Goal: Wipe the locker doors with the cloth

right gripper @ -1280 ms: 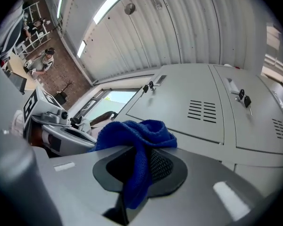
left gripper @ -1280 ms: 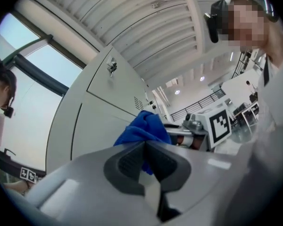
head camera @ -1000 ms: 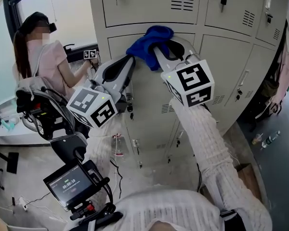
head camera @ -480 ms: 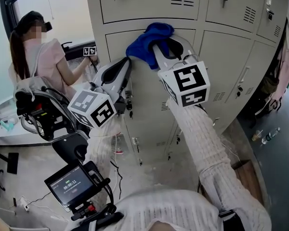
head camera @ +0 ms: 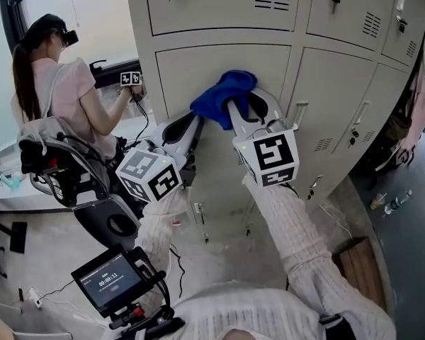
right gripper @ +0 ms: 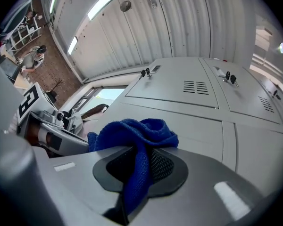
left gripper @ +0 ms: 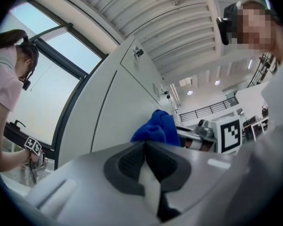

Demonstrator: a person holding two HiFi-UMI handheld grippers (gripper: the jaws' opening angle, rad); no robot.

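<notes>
A bunched blue cloth (head camera: 222, 95) is pressed against a grey locker door (head camera: 191, 69) in the middle row. My right gripper (head camera: 237, 110) is shut on the cloth; in the right gripper view the cloth (right gripper: 134, 138) spills out over the closed jaws of that gripper (right gripper: 137, 166). My left gripper (head camera: 186, 127) hangs just left of and below the cloth, jaws shut with nothing between them. The left gripper view shows those closed jaws (left gripper: 145, 160) and the cloth (left gripper: 156, 129) beyond them beside the locker door (left gripper: 118, 107).
A person in a pink top (head camera: 64, 98) sits at the left beside the lockers, holding another marker device (head camera: 131, 78). A black chair (head camera: 57, 165) and a small screen (head camera: 110, 280) are close at lower left. Bottles (head camera: 393, 202) lie on the floor at right.
My right gripper has slid the cloth down the locker door, from the door's top edge to its middle. The left gripper has dropped lower alongside it.
</notes>
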